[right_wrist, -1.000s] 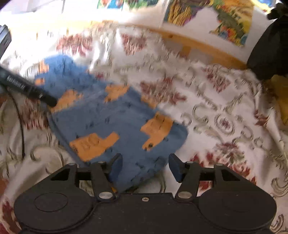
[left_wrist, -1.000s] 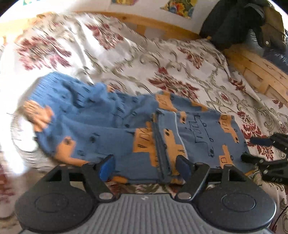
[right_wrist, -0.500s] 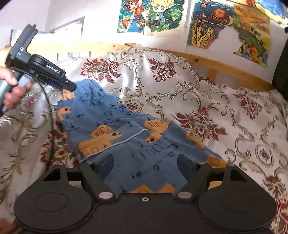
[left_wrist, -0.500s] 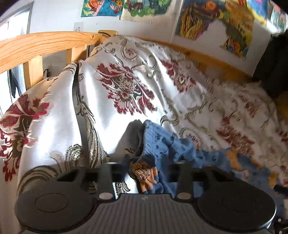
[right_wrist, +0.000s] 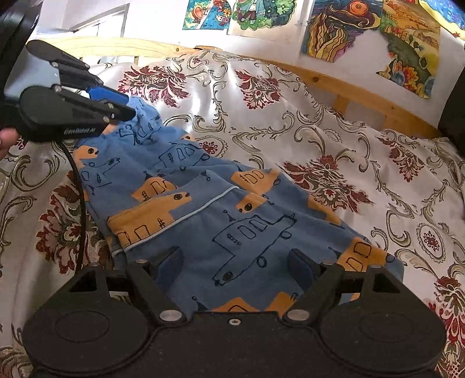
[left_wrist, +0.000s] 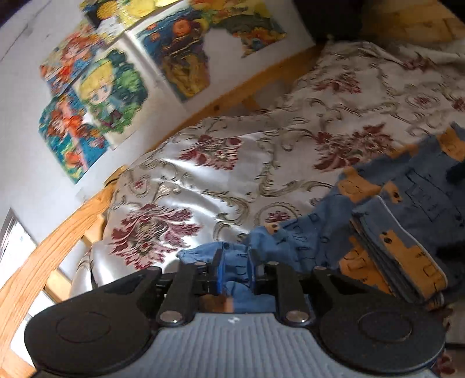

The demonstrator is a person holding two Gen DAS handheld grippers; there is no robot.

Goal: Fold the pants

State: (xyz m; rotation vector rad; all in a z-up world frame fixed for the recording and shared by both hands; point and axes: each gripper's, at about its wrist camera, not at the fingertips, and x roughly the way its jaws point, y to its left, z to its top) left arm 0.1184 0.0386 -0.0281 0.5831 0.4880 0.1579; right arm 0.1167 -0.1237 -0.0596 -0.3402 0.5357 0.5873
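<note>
Blue pants printed with orange vehicles lie partly folded on the floral bedspread. In the left wrist view my left gripper is shut on the bunched waistband end of the pants, which is lifted off the bed. The right wrist view shows that same left gripper pinching the far upper-left end of the pants. My right gripper stands open low over the near folded end, its fingers either side of the fabric with nothing held.
A wooden bed rail runs behind the bedspread, with colourful posters on the wall above. A black cable hangs from the left gripper beside the pants. A hand shows at the left edge.
My left gripper has swung to the waistband end, shut on it and raised it. My right gripper has come closer over the near folded end and stays open.
</note>
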